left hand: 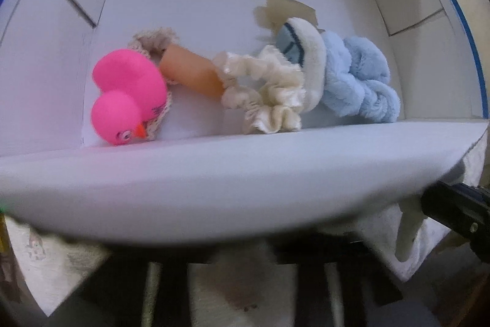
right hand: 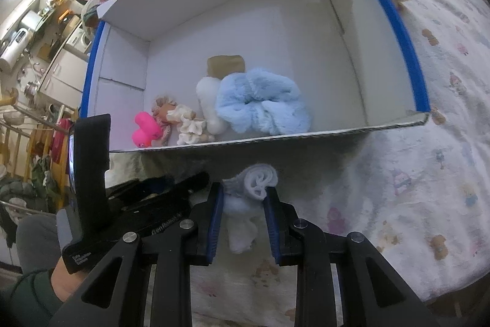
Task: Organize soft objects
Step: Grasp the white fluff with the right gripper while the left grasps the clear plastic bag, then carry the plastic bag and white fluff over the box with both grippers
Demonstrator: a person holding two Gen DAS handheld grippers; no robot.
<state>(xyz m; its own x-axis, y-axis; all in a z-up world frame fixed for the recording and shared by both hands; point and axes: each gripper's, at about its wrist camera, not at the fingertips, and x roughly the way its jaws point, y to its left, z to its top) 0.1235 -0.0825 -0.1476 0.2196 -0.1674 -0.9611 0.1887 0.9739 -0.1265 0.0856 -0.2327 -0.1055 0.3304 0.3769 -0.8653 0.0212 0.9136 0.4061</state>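
Right gripper (right hand: 243,198) clamped on a rolled white sock (right hand: 255,184) just outside the box (right hand: 306,140), left gripper (right hand: 92,161) near the box's front wall (jaws not visible, state unclear), inside lie pink duck (left hand: 128,95), cream scrunchie (left hand: 266,94), blue scrunchie (left hand: 358,81).

White box (right hand: 306,29), blue-edged, open: pink rubber duck (right hand: 144,131) tipped over at 9 o'clock; cream scrunchie (right hand: 191,127) centre; white sock (right hand: 209,106) and fluffy blue scrunchie (right hand: 263,106) at 3 o'clock. Rolled white sock (right hand: 255,183) outside box, clamped in right tongs (right hand: 243,201).
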